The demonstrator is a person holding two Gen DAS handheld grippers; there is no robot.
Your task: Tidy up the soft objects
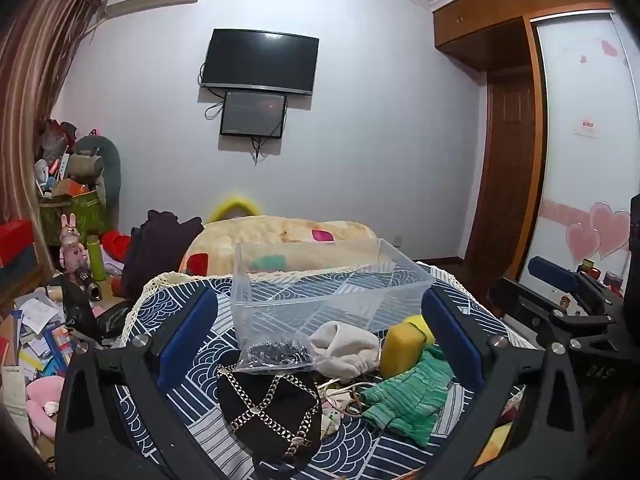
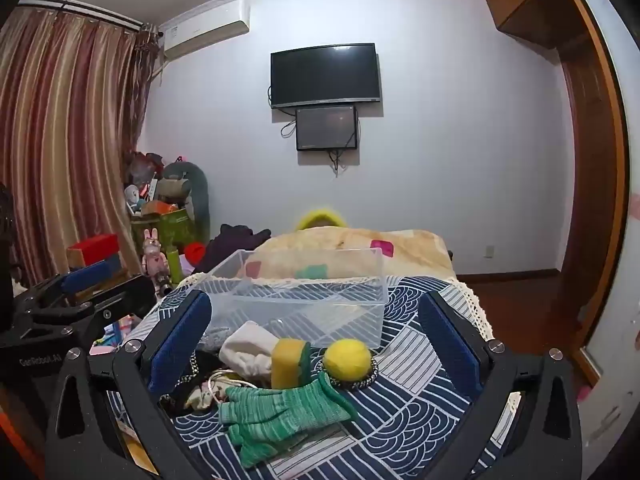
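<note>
Both hand-held grippers, left [image 1: 318, 328] and right [image 2: 314, 336], gape wide, holding nothing, near the clear bin [image 2: 296, 300] on the wave-patterned bed [image 2: 420, 380]; behind the bin, 2 wall screens [image 2: 325, 75].

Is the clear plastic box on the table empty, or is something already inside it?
Empty. Through the clear plastic box only the patterned cloth shows; the green glove and sponge lie outside, in front.
</note>
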